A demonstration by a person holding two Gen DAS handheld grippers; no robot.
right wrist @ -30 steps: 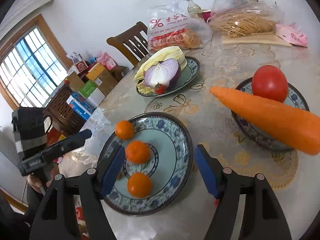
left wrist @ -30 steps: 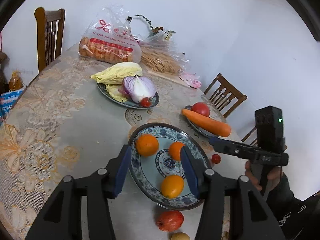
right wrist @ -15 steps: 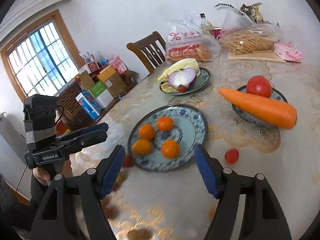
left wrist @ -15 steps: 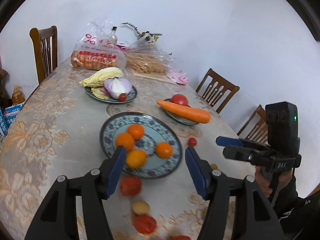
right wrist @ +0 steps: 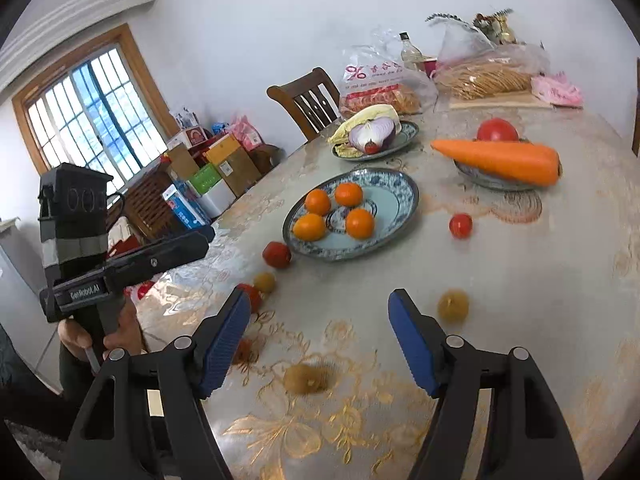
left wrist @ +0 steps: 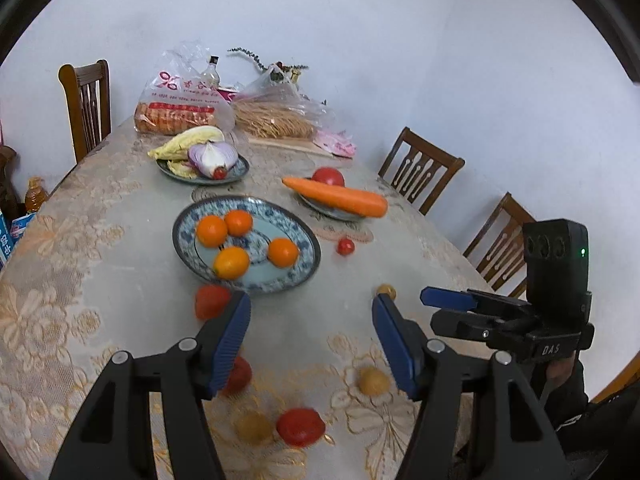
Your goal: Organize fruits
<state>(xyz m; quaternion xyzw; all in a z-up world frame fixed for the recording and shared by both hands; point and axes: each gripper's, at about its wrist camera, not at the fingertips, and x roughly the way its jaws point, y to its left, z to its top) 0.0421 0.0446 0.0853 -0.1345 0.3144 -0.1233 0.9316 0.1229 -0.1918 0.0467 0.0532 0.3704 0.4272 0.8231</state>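
Note:
A blue patterned plate holds several oranges. Loose red fruits and small tan fruits lie on the tablecloth in front of the plate. A small red tomato lies to its right. My left gripper is open and empty, above the table's near part. My right gripper is open and empty, above a tan fruit. Each gripper shows in the other's view.
A plate with cabbage and a cut onion stands behind. A bowl holds a carrot and a tomato. Bags of food lie at the far end. Wooden chairs ring the table; boxes are stacked by the window.
Both grippers have pulled back from the plate toward the table's near edge. More loose fruits have come into view in front of the plate.

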